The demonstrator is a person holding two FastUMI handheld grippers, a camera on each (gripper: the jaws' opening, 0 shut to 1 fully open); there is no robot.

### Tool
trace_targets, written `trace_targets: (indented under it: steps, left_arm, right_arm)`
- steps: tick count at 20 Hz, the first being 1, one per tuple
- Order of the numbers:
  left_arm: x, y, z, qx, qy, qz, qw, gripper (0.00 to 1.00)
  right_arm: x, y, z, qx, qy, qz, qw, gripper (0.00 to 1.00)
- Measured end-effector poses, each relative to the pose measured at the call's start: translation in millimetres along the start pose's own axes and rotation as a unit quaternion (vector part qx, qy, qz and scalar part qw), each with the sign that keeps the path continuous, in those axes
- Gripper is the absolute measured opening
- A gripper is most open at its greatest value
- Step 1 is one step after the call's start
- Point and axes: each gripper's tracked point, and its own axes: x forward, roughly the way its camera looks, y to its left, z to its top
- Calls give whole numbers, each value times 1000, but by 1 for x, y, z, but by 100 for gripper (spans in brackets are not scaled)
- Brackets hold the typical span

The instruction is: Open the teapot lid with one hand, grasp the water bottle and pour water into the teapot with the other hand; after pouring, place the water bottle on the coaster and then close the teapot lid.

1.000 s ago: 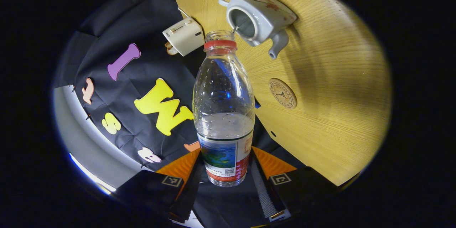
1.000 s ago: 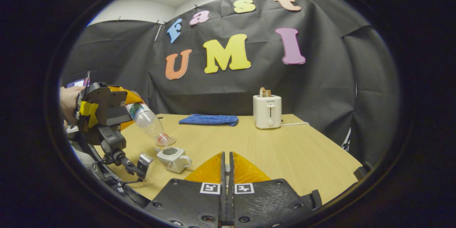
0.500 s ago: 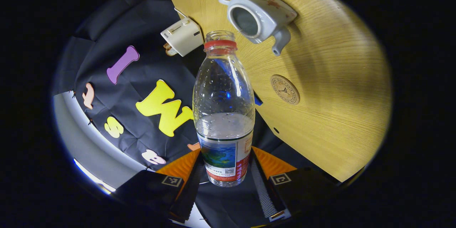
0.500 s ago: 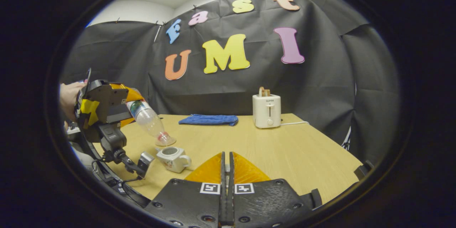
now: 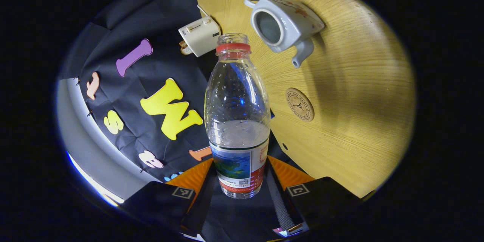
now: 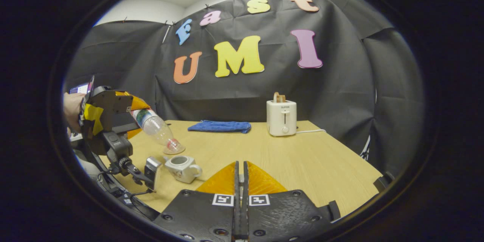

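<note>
Left gripper (image 5: 240, 181) clamps the tilted water bottle (image 5: 237, 121), its uncapped mouth beside the open teapot (image 5: 281, 24); any drip could hit the table (image 5: 351, 94). Coaster (image 5: 300, 104) waits nearby. Right gripper (image 6: 239, 181) is closed, empty.

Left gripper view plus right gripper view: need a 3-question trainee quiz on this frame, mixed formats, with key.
1. True or false: the teapot has its lid on.
2. What do the left tongs grip? A) blue cloth B) water bottle C) toaster
3. Fill in: the round coaster lies bare on the ____.

Key: 1 false, its opening shows uncovered. 2 B. 3 table.
</note>
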Motion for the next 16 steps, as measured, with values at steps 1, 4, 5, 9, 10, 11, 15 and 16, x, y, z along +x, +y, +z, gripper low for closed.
trace_targets:
  steps: [1,4,5,9,10,11,15,16]
  left_arm:
    - [1,-4,-1,-25,-2,-1,1000,74]
    - [0,-30,-5,-161,-18,-35,986,74]
    - [-1,-43,-5,-226,-23,-58,972,74]
    - [-10,-64,2,-440,-37,-102,892,74]
    - [-7,-58,3,-482,-41,-105,869,75]
    - [-6,-59,5,-519,-43,-108,847,77]
    - [-14,-53,-1,-651,-50,-101,751,75]
    - [-11,-48,-3,-677,-52,-94,728,75]
  right_arm:
    - [0,1,2,-3,0,-1,1000,0]
    - [1,9,7,-1,-2,-2,1000,0]
    - [2,13,9,-4,-1,0,1000,0]
    - [2,28,15,-21,-1,5,1000,0]
    - [2,32,16,-23,-1,7,1000,0]
    - [1,35,19,-24,-2,9,1000,0]
    - [-2,45,26,-29,-8,12,999,0]
    - [-2,46,28,-30,-9,11,999,0]
